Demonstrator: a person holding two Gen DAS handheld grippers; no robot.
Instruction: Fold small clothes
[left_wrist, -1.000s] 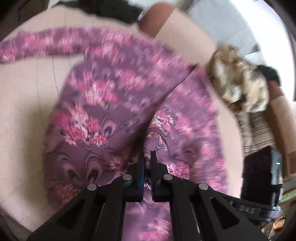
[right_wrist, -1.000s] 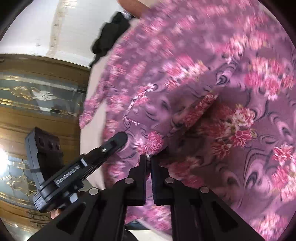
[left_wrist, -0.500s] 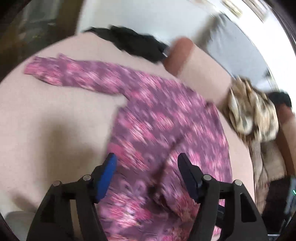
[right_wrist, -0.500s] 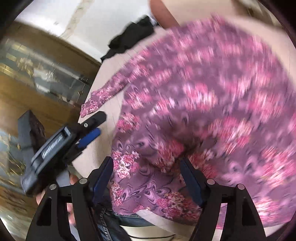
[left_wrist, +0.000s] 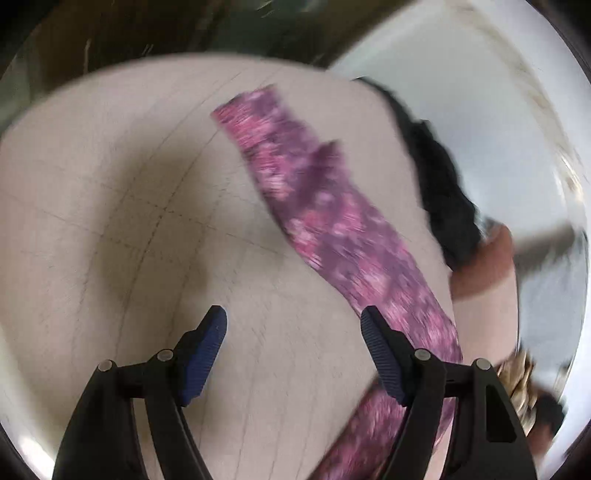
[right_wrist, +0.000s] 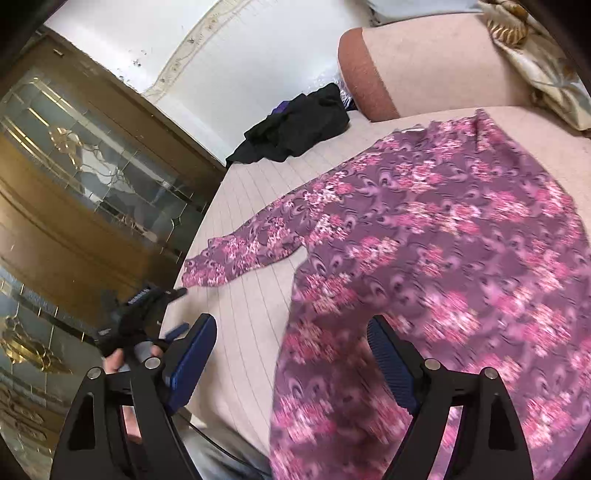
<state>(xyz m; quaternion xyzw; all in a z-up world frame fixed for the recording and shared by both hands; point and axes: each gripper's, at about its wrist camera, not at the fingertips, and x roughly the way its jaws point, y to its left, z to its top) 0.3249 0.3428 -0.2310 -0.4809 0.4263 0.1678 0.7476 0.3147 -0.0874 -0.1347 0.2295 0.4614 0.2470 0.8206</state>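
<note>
A purple top with pink flowers (right_wrist: 436, 266) lies spread on a beige cushioned surface (right_wrist: 251, 295), one long sleeve (right_wrist: 240, 254) reaching left. My right gripper (right_wrist: 291, 343) is open and empty above the top's near left edge. In the left wrist view the sleeve (left_wrist: 325, 221) runs from upper middle down to the right. My left gripper (left_wrist: 293, 328) is open and empty over bare cushion (left_wrist: 110, 206), its right finger (left_wrist: 384, 354) beside the sleeve. The left gripper also shows in the right wrist view (right_wrist: 147, 306), left of the sleeve end.
A black garment (right_wrist: 295, 125) lies heaped at the cushion's far edge, also in the left wrist view (left_wrist: 443, 192). A padded armrest (right_wrist: 417, 70) and a patterned cushion (right_wrist: 535, 55) stand behind. A wood and glass cabinet (right_wrist: 81, 177) is at left.
Both grippers were shut on the floral top a second ago and have opened and let it go. The left one has swung left toward the sleeve; the right one has pulled back.
</note>
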